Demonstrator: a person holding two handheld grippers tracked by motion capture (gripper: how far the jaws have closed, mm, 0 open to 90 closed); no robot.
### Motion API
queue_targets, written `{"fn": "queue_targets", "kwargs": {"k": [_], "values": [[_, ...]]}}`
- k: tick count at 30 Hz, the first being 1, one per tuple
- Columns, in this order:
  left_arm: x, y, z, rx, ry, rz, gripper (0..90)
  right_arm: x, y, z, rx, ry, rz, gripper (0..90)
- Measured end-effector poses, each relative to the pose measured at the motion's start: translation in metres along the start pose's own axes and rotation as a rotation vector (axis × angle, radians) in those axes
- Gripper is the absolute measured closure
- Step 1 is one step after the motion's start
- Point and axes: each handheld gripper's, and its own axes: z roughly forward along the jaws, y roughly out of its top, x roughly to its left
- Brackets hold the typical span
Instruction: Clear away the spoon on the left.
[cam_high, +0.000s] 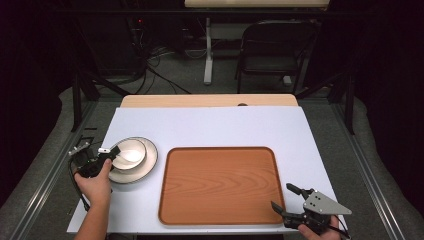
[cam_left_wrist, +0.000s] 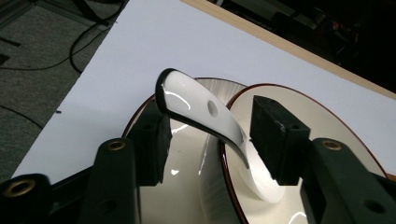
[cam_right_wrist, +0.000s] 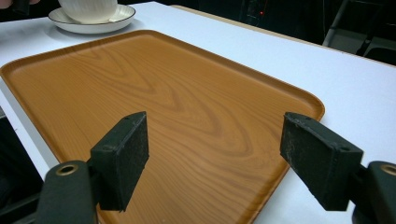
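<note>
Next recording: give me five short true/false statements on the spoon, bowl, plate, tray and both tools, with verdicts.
1. The white spoon lies in the bowl, handle between the left tool's jaws. True.
2. The bowl sits on the wooden tray. False: it sits on a plate left of the tray.
3. The tray carries nothing. True.
4. The right tool is shut on the tray's rim. False: it is open, holding nothing.
5. The left tool's pads already clamp the spoon. False: gaps remain on both sides.

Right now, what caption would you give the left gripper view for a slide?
Left gripper open around the handle of a white spoon resting in a bowl on a plate.
</note>
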Motion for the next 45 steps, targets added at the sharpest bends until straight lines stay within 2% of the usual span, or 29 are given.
{"fn": "queue_targets", "kwargs": {"k": [8, 15, 26, 30, 36, 45], "values": [[-0.002, -0.001, -0.001, -0.020, -0.015, 0.011, 61.4, 0.000, 0.000, 0.000, -0.001, 0.000, -0.003, 23.2], [-0.001, -0.001, -0.005, -0.043, -0.013, 0.018, 66.7, 0.000, 0.000, 0.000, -0.001, 0.000, -0.003, 23.2], [-0.006, 0.005, -0.016, -0.079, -0.041, 0.029, 76.7, 0.000, 0.000, 0.000, 0.000, 0.000, -0.004, 23.2], [-0.011, 0.007, -0.018, -0.081, -0.063, 0.043, 79.4, 0.000, 0.000, 0.000, 0.000, 0.000, -0.004, 23.2], [-0.017, 0.010, -0.020, -0.089, -0.090, 0.040, 82.9, 0.000, 0.000, 0.000, 0.000, -0.001, -0.004, 23.2], [-0.023, 0.014, -0.023, -0.087, -0.111, 0.077, 85.0, 0.000, 0.000, 0.000, 0.000, -0.001, -0.006, 23.2]]}}
